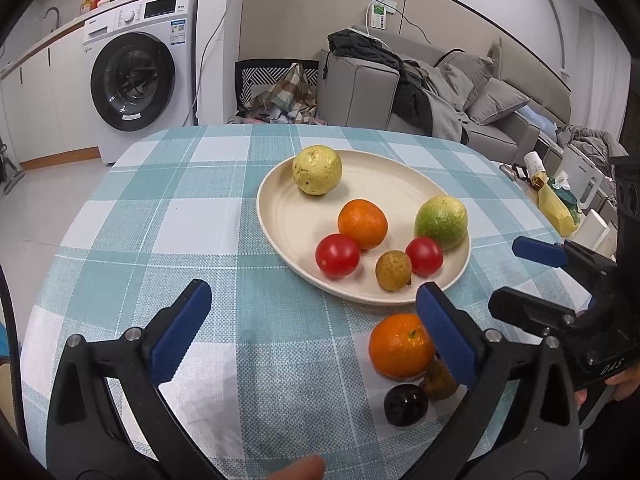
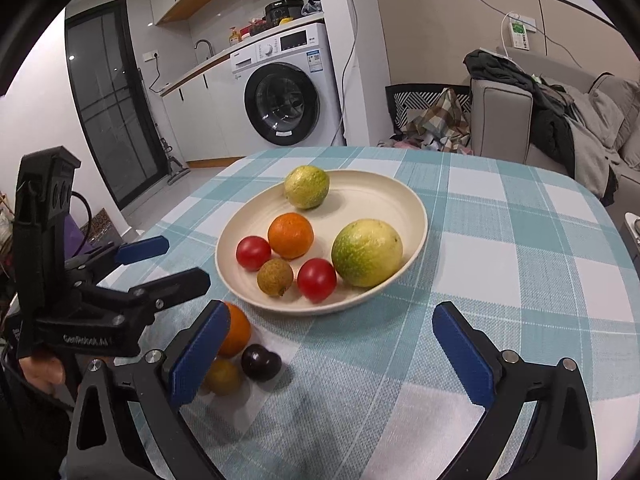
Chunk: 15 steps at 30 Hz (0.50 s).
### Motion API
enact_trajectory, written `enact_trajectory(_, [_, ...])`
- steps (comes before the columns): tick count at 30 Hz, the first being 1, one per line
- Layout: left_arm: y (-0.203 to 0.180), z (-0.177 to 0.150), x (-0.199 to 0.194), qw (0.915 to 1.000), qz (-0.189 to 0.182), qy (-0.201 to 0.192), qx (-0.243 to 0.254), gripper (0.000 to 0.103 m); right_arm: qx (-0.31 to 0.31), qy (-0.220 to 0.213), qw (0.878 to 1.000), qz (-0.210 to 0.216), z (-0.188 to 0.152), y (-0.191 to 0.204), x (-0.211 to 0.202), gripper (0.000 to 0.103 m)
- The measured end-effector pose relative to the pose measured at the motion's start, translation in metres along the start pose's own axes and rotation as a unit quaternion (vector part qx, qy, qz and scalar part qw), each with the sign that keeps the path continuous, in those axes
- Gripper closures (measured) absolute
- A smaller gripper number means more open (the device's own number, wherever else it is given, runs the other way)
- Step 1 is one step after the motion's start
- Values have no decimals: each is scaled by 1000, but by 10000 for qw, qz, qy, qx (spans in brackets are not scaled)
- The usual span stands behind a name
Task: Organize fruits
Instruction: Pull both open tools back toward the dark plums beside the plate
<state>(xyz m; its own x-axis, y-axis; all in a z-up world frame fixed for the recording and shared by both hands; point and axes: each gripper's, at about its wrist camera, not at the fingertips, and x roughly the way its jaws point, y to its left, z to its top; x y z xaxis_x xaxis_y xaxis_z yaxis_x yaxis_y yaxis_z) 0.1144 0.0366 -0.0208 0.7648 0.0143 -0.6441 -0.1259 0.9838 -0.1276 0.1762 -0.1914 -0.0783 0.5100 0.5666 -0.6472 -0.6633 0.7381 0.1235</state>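
Observation:
A cream plate [image 1: 280, 216] [image 2: 384, 196] on the checked tablecloth holds a yellow guava [image 1: 317, 169], an orange [image 1: 362, 223], a green-yellow fruit [image 1: 441, 221], two red tomatoes [image 1: 337, 255] and a small brown fruit [image 1: 393, 270]. Off the plate, near the front, lie a second orange [image 1: 400, 346] [image 2: 237, 330], a dark plum [image 1: 405, 404] [image 2: 261, 361] and a small brownish fruit [image 1: 438, 380] [image 2: 222, 376]. My left gripper [image 1: 312, 336] is open and empty, its right finger beside the loose orange. My right gripper [image 2: 332, 352] is open and empty, its left finger next to the loose fruits.
The round table [image 1: 168, 240] carries a blue-white checked cloth. Behind it stand a washing machine [image 1: 136, 76], a dark basket of clothes [image 1: 276, 88] and a grey sofa [image 1: 460, 96] with clothes. Clutter sits past the table's right edge [image 1: 556, 196].

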Motion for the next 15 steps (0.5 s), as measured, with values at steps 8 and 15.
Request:
enact_trajectory(8, [0,-3,-4,9999,-80,123,-8,1,-68,444,9990,67,-6,4,9,0])
enact_trajectory(15, [-3,-15,-11,9996,-101,226,142,1,-205,698,9971,226,-13,8,17,0])
